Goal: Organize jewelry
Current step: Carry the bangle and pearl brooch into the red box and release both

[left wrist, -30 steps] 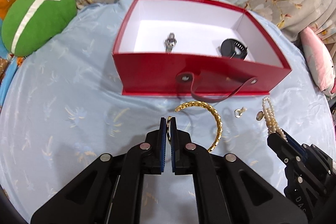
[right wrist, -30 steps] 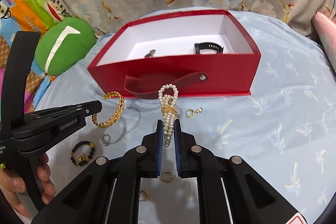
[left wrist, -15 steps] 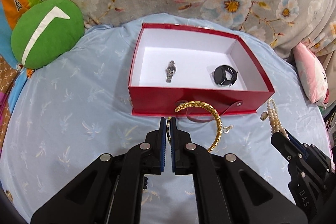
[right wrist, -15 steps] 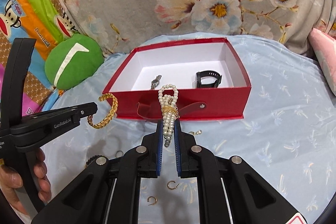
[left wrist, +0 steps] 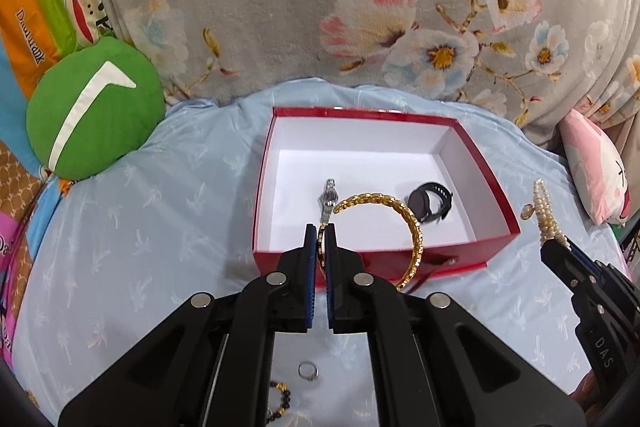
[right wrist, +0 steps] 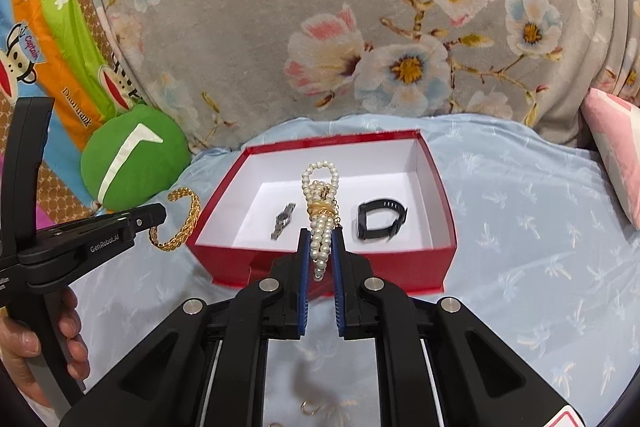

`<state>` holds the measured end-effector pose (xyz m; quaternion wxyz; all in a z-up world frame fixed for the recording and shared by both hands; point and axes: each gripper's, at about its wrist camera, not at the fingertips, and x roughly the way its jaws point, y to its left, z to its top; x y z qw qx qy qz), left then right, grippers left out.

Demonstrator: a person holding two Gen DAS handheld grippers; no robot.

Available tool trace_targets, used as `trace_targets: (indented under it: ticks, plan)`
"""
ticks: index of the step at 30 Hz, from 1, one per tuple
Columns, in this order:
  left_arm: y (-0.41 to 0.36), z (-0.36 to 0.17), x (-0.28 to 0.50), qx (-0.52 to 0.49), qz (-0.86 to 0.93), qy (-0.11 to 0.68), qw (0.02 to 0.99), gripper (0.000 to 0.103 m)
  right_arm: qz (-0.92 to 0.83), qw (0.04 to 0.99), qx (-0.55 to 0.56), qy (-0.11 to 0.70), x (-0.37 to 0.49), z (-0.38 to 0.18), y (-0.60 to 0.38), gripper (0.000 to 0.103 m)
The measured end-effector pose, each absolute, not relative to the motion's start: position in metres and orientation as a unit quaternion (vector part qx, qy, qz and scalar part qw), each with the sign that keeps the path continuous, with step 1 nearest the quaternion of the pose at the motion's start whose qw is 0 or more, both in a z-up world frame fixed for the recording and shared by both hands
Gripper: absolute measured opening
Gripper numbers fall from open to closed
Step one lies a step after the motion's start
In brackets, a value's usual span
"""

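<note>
Left gripper (left wrist: 320, 231) clenched on a gold chain bangle (left wrist: 400, 211); the bangle curves up and to the right from the pads, held in the air in front of the red box (left wrist: 496, 187), its arc overlapping the box interior in the left wrist view. In the right wrist view the same bangle hangs at the tip of the left gripper, left of the box's near-left corner.

Right gripper (right wrist: 320, 247) clenched on a pearl bracelet (right wrist: 320, 195) with a gold clasp; the loop of pearls stands up above the pads, the loose ends dangle between the fingers. It is held in front of the box's near wall.

The red box is open with a white lining and sits on a light blue sheet (right wrist: 540, 227). Inside it: a silver watch (right wrist: 284, 221) at the left and a black smartwatch (right wrist: 380, 221) at the right, apart from each other, both flat on the bottom.

On the sheet below the left gripper: a small silver ring (left wrist: 308, 371) and a black bead bracelet (left wrist: 280, 403), partly hidden by the gripper body. A small gold ring (right wrist: 308, 407) lies on the sheet under the right gripper.

A green round cushion (left wrist: 92, 111) at the left of the box, a floral grey blanket (left wrist: 360, 7) behind it, a pink pillow (left wrist: 596, 167) at the right. A hand (right wrist: 24, 347) grips the left gripper's handle.
</note>
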<state>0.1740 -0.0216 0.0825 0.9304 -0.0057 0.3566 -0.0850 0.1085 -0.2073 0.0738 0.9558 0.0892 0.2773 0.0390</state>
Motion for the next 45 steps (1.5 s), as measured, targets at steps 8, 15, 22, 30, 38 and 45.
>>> trace_targets:
  ticks: [8, 15, 22, 30, 38, 45]
  plan:
    - [-0.035, 0.090, 0.210, -0.001, -0.084, 0.341, 0.936, 0.003, 0.031, 0.962, 0.089, 0.257, 0.146, 0.087, -0.218, 0.009]
    - [-0.044, 0.090, 0.240, 0.003, -0.082, 0.337, 0.938, 0.003, 0.027, 0.963, 0.085, 0.254, 0.178, 0.089, -0.221, 0.009]
    - [-0.055, 0.080, 0.274, 0.010, -0.075, 0.344, 0.936, 0.003, 0.031, 0.958, 0.094, 0.270, 0.214, 0.080, -0.224, 0.009]
    - [-0.061, 0.065, 0.304, 0.010, -0.065, 0.358, 0.931, 0.003, 0.036, 0.953, 0.088, 0.287, 0.247, 0.064, -0.218, 0.009]
    - [-0.059, 0.049, 0.324, 0.009, -0.060, 0.370, 0.927, 0.003, 0.037, 0.950, 0.087, 0.297, 0.267, 0.051, -0.215, 0.009]
    - [-0.057, 0.043, 0.338, 0.004, -0.057, 0.374, 0.926, 0.003, 0.027, 0.948, 0.085, 0.307, 0.281, 0.041, -0.219, 0.009]
